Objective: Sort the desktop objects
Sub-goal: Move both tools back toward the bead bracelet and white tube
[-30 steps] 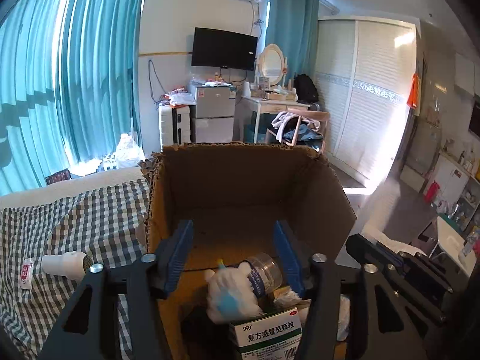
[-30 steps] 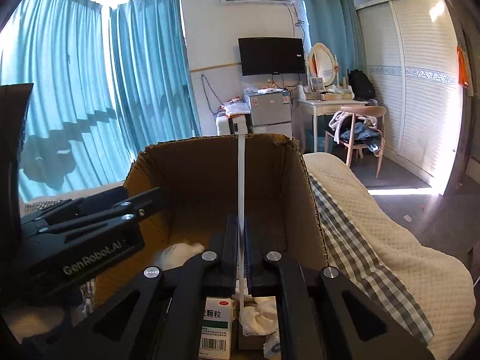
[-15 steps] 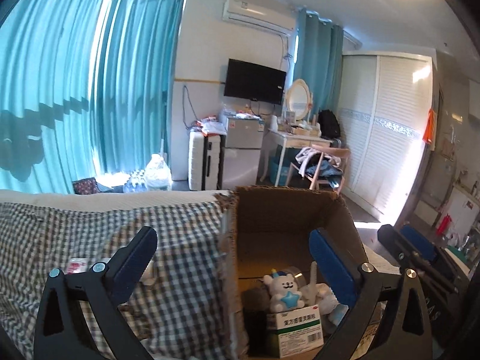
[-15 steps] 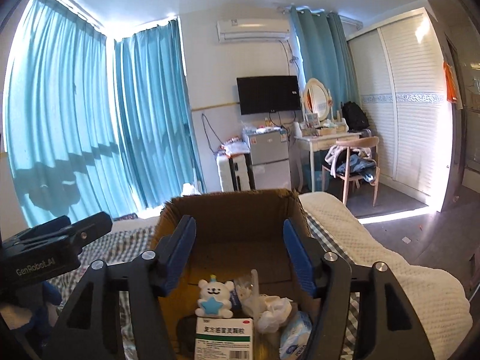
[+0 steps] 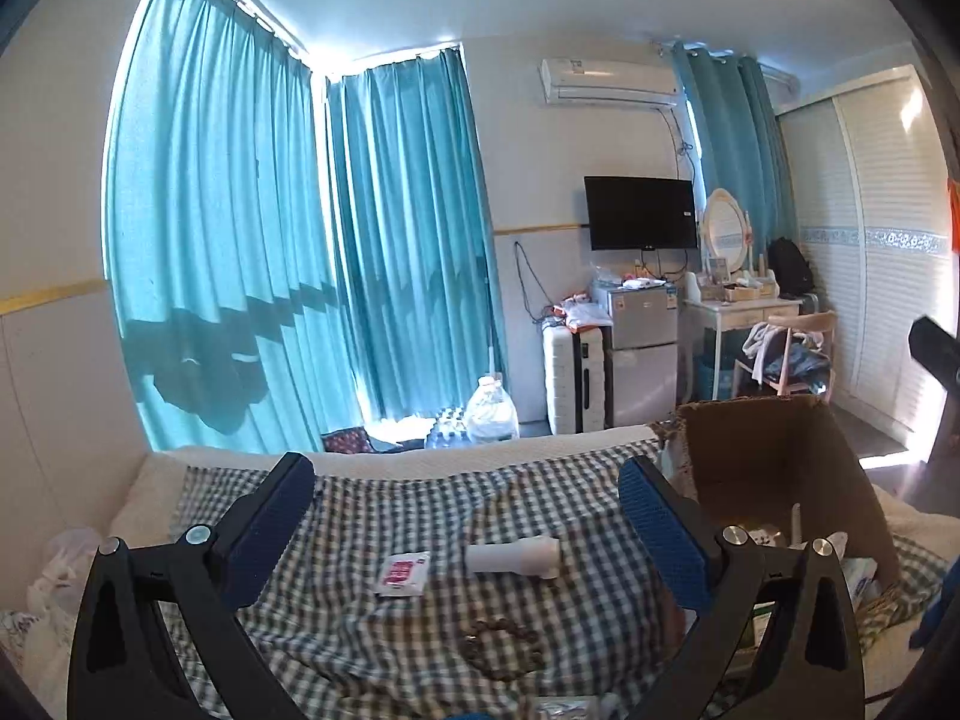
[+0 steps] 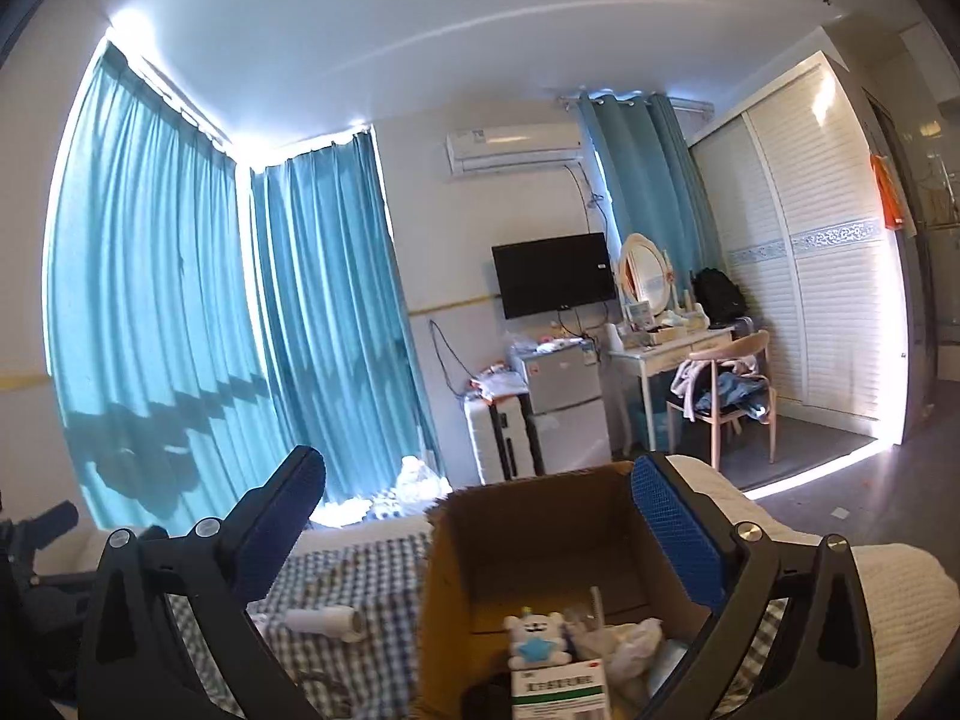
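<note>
Several things, a toy bear (image 6: 536, 639) and a medicine box (image 6: 561, 689) among them, already lie in the cardboard box (image 6: 540, 546) at the bed's right edge, while a white tube (image 5: 513, 556), a sachet (image 5: 402, 573) and a bead bracelet (image 5: 503, 650) remain mid-bed on the checked cloth (image 5: 372, 516), both the left tool (image 5: 465, 525) and right tool (image 6: 477, 531) spread wide, the right's jaws just having opened, nothing between them.

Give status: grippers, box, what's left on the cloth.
Left gripper open, empty; right gripper open, empty, jaws just opened. Box holds bear, medicine carton. Tube, sachet, beads still out. Nothing blocking.
</note>
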`<move>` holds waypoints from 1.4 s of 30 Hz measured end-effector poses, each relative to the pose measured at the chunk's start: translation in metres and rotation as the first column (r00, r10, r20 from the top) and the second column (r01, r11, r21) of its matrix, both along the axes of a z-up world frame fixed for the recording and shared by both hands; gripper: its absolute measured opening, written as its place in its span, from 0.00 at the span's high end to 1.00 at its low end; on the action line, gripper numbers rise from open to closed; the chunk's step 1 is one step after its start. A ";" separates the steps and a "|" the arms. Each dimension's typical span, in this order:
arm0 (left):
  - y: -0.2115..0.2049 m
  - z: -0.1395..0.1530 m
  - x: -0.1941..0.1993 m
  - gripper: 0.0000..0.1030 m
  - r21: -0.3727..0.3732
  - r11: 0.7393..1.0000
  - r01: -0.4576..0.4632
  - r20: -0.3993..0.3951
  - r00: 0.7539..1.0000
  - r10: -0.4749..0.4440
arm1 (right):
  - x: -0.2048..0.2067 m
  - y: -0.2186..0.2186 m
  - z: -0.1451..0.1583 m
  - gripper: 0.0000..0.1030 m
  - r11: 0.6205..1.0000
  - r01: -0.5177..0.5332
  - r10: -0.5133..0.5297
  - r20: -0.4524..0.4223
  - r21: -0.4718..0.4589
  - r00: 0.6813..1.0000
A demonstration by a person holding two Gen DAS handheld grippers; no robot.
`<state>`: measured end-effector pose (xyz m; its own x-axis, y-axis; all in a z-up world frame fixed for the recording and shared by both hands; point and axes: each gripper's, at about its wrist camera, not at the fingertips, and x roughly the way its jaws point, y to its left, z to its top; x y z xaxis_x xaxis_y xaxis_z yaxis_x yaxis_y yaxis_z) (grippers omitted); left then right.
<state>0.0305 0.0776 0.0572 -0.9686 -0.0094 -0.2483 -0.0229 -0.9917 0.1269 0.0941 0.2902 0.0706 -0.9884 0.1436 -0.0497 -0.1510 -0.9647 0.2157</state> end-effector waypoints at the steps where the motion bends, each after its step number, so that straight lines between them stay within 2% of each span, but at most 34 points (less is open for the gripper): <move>1: -0.008 0.000 0.003 0.00 0.002 1.000 0.005 0.005 1.000 -0.005 | 0.001 -0.004 0.002 0.00 1.000 -0.013 0.013 -0.008 0.002 1.000; 6: -0.055 0.002 0.005 0.00 0.093 0.996 -0.005 0.018 1.000 0.003 | 0.000 -0.029 0.002 0.00 0.997 -0.066 0.066 -0.011 0.043 0.998; 10: -0.090 -0.003 0.003 0.00 0.123 0.985 -0.117 0.019 0.993 0.116 | -0.017 -0.050 -0.004 0.00 0.983 -0.174 0.170 0.078 0.051 0.982; 16: -0.142 -0.019 -0.004 0.00 0.150 0.961 -0.234 -0.003 0.972 0.237 | -0.040 -0.095 -0.026 0.00 0.964 -0.220 0.199 0.146 0.149 0.969; 20: -0.161 -0.033 -0.018 0.00 0.115 0.952 -0.282 0.049 0.959 0.279 | -0.062 -0.119 -0.050 0.00 0.945 -0.295 0.262 0.213 0.143 0.941; 23: -0.160 -0.048 -0.034 0.00 0.024 0.949 -0.313 0.079 0.947 0.311 | -0.078 -0.132 -0.070 0.00 0.932 -0.338 0.299 0.249 0.130 0.921; 25: -0.155 -0.057 -0.046 0.00 -0.004 0.961 -0.276 0.099 0.956 0.275 | -0.089 -0.139 -0.084 0.00 0.926 -0.356 0.310 0.281 0.128 0.908; 26: -0.154 -0.063 -0.053 0.00 0.014 0.971 -0.238 0.118 0.965 0.235 | -0.094 -0.141 -0.088 0.00 0.924 -0.360 0.311 0.294 0.129 0.904; 28: -0.154 -0.071 -0.068 0.00 0.080 0.978 -0.193 0.177 0.968 0.177 | -0.107 -0.147 -0.098 0.00 0.919 -0.370 0.309 0.335 0.136 0.890; 30: -0.154 -0.079 -0.084 0.00 0.175 0.972 -0.156 0.249 0.962 0.110 | -0.117 -0.148 -0.103 0.00 0.912 -0.388 0.320 0.365 0.130 0.874; 31: -0.155 -0.080 -0.090 0.00 0.200 0.969 -0.147 0.271 0.958 0.089 | -0.124 -0.148 -0.104 0.00 0.908 -0.400 0.327 0.382 0.127 0.864; 34: -0.152 -0.078 -0.121 0.00 0.186 0.975 -0.122 0.299 0.952 0.062 | -0.142 -0.149 -0.104 0.01 0.901 -0.413 0.330 0.411 0.131 0.850; 36: -0.148 -0.081 -0.145 0.00 0.174 0.981 -0.086 0.315 0.949 0.027 | -0.158 -0.151 -0.107 0.08 0.894 -0.429 0.337 0.434 0.131 0.836; 38: -0.145 -0.095 -0.164 0.00 0.171 0.982 -0.080 0.343 0.939 0.017 | -0.170 -0.156 -0.117 0.13 0.886 -0.443 0.338 0.461 0.139 0.821; 42: -0.140 -0.134 -0.189 0.00 0.209 0.977 -0.049 0.389 0.920 -0.037 | -0.186 -0.159 -0.151 0.14 0.878 -0.465 0.349 0.509 0.117 0.787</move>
<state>-0.1585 -0.0623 -0.0763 -0.7949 0.0789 -0.6016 -0.0214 -0.9945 -0.1022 -0.0923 0.1310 -0.0802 -0.8245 -0.2025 -0.5284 0.2421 -0.9702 -0.0060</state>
